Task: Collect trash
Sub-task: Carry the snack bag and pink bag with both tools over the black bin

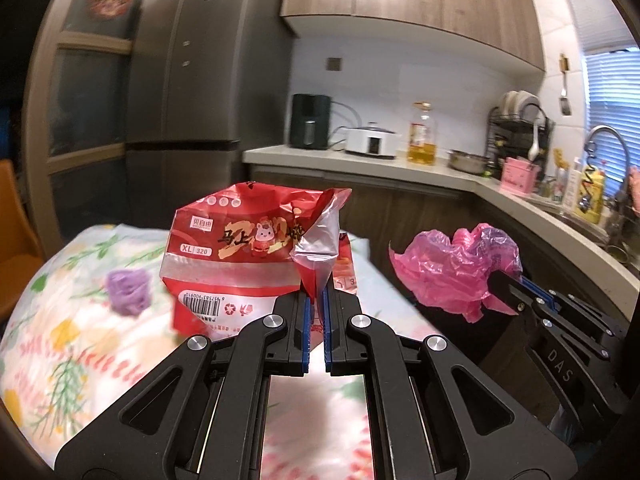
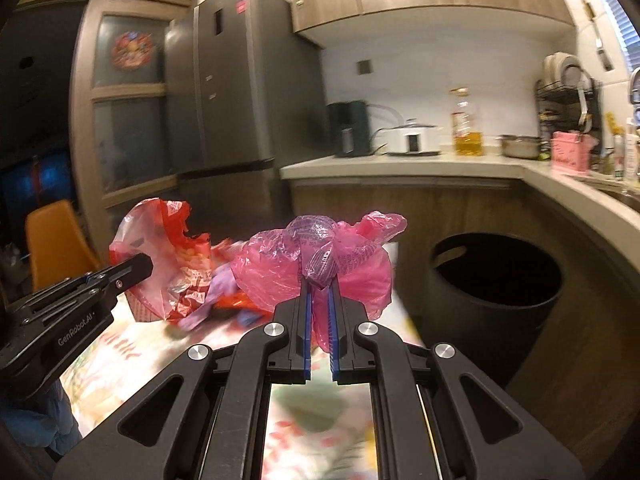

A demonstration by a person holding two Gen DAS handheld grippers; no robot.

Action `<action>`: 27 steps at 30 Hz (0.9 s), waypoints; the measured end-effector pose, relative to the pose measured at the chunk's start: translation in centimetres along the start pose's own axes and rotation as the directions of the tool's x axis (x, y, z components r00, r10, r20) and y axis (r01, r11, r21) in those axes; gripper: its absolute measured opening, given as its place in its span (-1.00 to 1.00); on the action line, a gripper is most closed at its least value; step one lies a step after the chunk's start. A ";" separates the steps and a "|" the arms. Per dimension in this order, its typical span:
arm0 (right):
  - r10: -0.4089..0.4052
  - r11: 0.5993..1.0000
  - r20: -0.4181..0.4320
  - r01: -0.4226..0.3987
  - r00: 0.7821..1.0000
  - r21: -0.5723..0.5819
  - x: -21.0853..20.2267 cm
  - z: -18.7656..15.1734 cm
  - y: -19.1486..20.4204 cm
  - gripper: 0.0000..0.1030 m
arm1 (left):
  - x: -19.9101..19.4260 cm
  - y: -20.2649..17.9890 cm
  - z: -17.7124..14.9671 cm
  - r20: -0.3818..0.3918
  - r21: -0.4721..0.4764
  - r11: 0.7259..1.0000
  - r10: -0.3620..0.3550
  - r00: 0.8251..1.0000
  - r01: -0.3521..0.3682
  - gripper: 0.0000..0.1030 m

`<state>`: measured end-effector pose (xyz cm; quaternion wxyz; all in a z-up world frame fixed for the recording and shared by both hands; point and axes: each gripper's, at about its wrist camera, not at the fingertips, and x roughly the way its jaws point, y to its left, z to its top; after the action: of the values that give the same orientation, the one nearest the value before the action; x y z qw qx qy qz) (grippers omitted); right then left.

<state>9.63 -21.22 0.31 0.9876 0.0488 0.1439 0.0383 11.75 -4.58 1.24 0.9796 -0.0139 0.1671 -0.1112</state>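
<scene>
My left gripper (image 1: 317, 300) is shut on a torn corner of a red snack bag (image 1: 240, 248), held up above the flowered tablecloth (image 1: 80, 340). My right gripper (image 2: 320, 292) is shut on a crumpled pink plastic bag (image 2: 352, 264), also lifted off the table. The left wrist view shows the right gripper (image 1: 496, 284) at the right with the pink plastic bag (image 1: 448, 268) bunched at its tip. In the right wrist view the left gripper (image 2: 144, 268) comes in from the left with the red snack bag (image 2: 160, 252). A black trash bin (image 2: 492, 292) stands open to the right of the table.
A purple crumpled scrap (image 1: 128, 292) lies on the tablecloth at the left, with more red and purple wrappers (image 2: 224, 296) behind the pink bag. A kitchen counter (image 2: 440, 168) curves around the bin. A fridge (image 1: 200, 80) stands at the back; an orange chair (image 2: 56, 240) is at the left.
</scene>
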 end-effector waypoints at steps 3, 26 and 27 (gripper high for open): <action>-0.059 0.998 0.018 0.058 0.998 0.014 -0.2 0.7 -1.7 -0.85 | 0.9 -2.0 0.9 0.010 0.023 0.998 -0.050 0.999 0.050 -0.93; -0.342 0.932 0.076 0.329 0.937 0.150 2.5 2.8 -14.6 -0.85 | 11.0 -15.1 3.1 0.009 0.143 0.945 -0.299 0.954 0.295 -0.93; -0.344 0.931 0.073 0.330 0.936 0.157 2.9 2.8 -15.1 -0.85 | 11.5 -15.6 3.1 0.003 0.146 0.943 -0.302 0.953 0.299 -0.93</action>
<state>14.14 -36.21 0.58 0.9794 0.0956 0.1034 -0.1447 20.04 -22.38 1.40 0.9516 0.0299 0.1422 -0.2709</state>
